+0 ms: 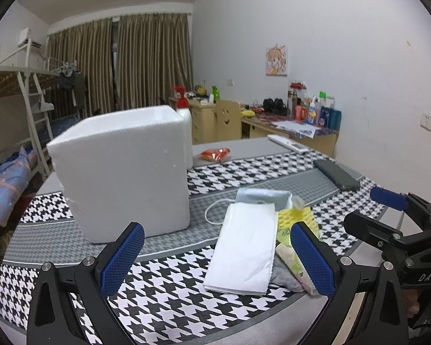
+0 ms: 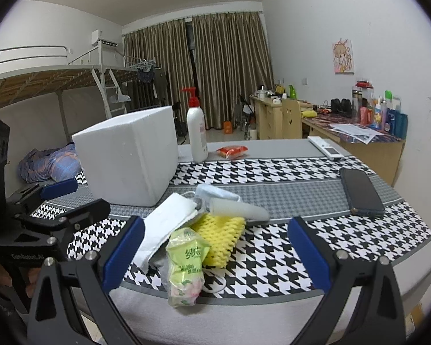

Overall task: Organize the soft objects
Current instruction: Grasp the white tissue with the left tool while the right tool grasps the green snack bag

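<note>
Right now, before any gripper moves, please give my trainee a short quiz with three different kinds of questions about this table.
1. True or false: the left gripper is shut on the white folded cloth.
2. Multiple choice: which thing stands directly behind the white foam box? A) dark phone B) pump bottle C) remote control
3. Fill in: the green tissue pack lies partly over the ______ foam net.

Key:
1. False; both the left and the right gripper are open and hold nothing.
2. B, the pump bottle.
3. Yellow; the yellow foam net.
</note>
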### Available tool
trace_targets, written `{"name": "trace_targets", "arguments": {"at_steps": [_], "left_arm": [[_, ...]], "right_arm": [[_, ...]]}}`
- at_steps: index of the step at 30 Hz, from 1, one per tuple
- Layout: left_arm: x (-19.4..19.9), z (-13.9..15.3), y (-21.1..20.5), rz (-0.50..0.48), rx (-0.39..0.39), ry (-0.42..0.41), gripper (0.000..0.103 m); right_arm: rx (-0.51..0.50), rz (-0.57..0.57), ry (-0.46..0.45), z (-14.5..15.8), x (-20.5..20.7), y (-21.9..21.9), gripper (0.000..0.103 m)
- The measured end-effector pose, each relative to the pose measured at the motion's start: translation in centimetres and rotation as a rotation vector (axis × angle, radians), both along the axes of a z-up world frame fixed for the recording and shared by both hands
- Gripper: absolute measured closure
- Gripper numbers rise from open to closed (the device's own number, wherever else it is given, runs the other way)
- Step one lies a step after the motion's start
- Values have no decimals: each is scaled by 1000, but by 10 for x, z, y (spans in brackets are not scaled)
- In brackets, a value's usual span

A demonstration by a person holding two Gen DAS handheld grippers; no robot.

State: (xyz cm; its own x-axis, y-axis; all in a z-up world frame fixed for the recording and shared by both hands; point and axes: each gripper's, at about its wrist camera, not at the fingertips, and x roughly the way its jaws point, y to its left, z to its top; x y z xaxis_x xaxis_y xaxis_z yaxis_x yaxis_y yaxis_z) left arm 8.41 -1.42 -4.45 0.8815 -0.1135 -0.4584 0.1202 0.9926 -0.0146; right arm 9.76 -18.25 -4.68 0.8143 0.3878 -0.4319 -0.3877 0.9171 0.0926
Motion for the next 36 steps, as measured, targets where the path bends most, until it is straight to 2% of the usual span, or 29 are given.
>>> {"name": "trace_targets", "arguments": {"at_steps": [22,30,36], "left_arm": [[29,-29,-1,-77,-5,144,1],[42,-40,-5,-116,-17,208,11],[54,-51,-6,-108,-31,257,18]], "right_arm": [[-24,37,56,-20,6,11,2],[-20,51,69,-25,6,11,2],[-21,50,87,-30,8,10,2]]}}
